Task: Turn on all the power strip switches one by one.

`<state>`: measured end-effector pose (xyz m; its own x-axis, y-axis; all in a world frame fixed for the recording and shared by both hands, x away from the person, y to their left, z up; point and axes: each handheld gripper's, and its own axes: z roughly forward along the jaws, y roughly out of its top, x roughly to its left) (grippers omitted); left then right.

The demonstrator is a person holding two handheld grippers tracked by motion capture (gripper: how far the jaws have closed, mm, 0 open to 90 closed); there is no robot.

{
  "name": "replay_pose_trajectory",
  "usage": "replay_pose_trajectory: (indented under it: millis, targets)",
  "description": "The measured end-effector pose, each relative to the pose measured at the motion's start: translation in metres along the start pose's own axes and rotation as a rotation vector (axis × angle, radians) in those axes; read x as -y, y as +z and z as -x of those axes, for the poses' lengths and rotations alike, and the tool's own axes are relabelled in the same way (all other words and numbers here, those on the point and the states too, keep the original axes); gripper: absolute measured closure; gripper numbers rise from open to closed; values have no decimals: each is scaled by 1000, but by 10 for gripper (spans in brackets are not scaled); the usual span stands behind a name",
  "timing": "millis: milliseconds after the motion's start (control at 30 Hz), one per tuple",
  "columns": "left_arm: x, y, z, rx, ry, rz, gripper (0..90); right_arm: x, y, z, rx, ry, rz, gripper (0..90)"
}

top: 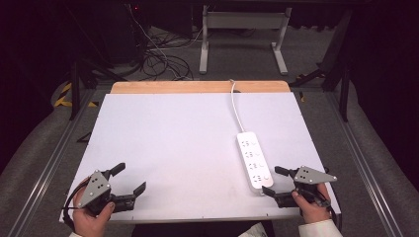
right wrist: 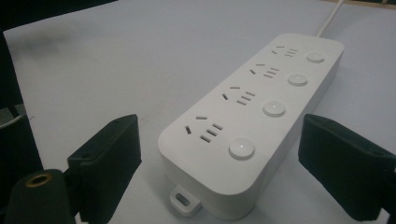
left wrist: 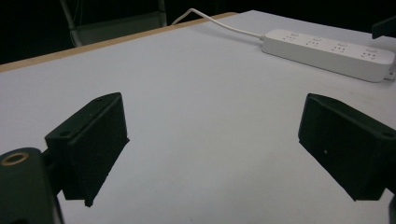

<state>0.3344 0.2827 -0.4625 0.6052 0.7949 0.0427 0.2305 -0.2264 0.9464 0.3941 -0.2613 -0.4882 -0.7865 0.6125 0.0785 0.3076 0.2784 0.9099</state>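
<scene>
Overhead plus two close claw-mounted views

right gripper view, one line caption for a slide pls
Open right hand-held gripper straddling the near end of a white four-socket power strip on a white table.

I am sitting at a white table (top: 173,133) whose far edge is showing a strip of bare wood (top: 197,87). Grey carpet (top: 44,143) is running along both sides of it, with metal rails (top: 64,143) lying on the floor left and right. Beyond the table, a white desk frame (top: 242,34) is standing on the floor, and black cables (top: 158,61) are tangling beside it (near some yellow-and-black tape (top: 63,94)). The room behind is staying dark.
</scene>
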Motion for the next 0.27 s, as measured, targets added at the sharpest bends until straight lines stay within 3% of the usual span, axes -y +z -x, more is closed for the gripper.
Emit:
replay_pose_trajectory:
  millis: [167, 267]
  targets:
    - [0, 1, 1, -9, 31, -9, 86, 0, 0, 0, 7, 0, -1, 135]
    - [0, 2, 1, -10, 29, -13, 85, 1, 0, 1, 13, -1, -1, 134]
